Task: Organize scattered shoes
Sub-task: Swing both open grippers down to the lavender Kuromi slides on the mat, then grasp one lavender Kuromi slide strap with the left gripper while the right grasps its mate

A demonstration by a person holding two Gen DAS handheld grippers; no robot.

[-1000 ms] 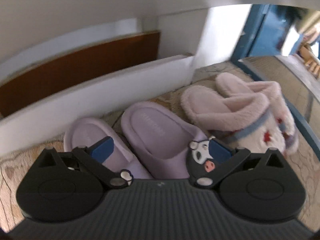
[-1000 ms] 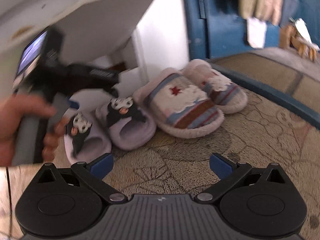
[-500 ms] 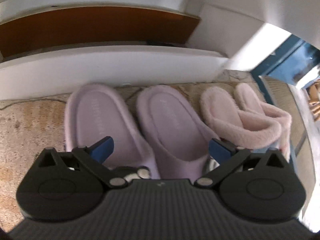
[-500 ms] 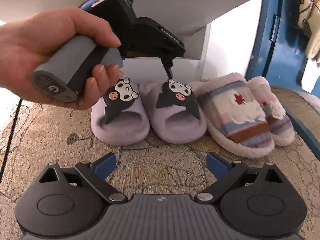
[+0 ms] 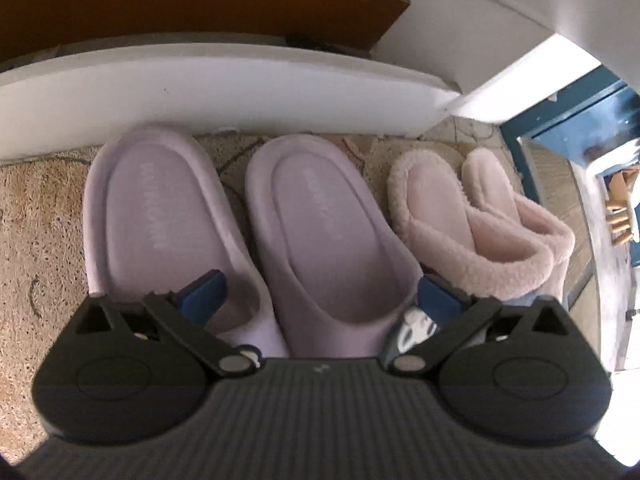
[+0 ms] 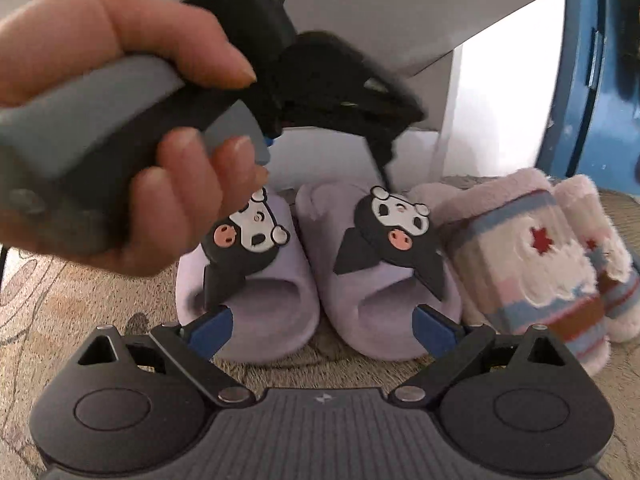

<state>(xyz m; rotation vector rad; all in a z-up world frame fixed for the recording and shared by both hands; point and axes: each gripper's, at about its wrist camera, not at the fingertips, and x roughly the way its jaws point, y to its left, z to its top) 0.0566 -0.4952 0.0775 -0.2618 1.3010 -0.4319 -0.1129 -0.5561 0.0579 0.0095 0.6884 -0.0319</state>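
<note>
Patterned carpet [image 6: 60, 312], lilac slippers [image 5: 320, 240] between spread fingers [image 5: 204, 292]

Left wrist: looking steeply down, close over heels | Right wrist: facing toes, low, near | Shared: purple slippers [image 5: 320, 240] [image 6: 316, 280]

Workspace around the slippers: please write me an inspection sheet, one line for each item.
Surface: patterned beige carpet.
Job's things: two purple slippers and two fluffy striped slippers side by side in a row before a white shelf.
Clutter: nothing seen.
Grippers: left gripper open above the purple pair, a hand holding it; right gripper open, holding nothing.
Cables: nothing seen.
Surroundings: blue door frame beside the shelf.
</note>
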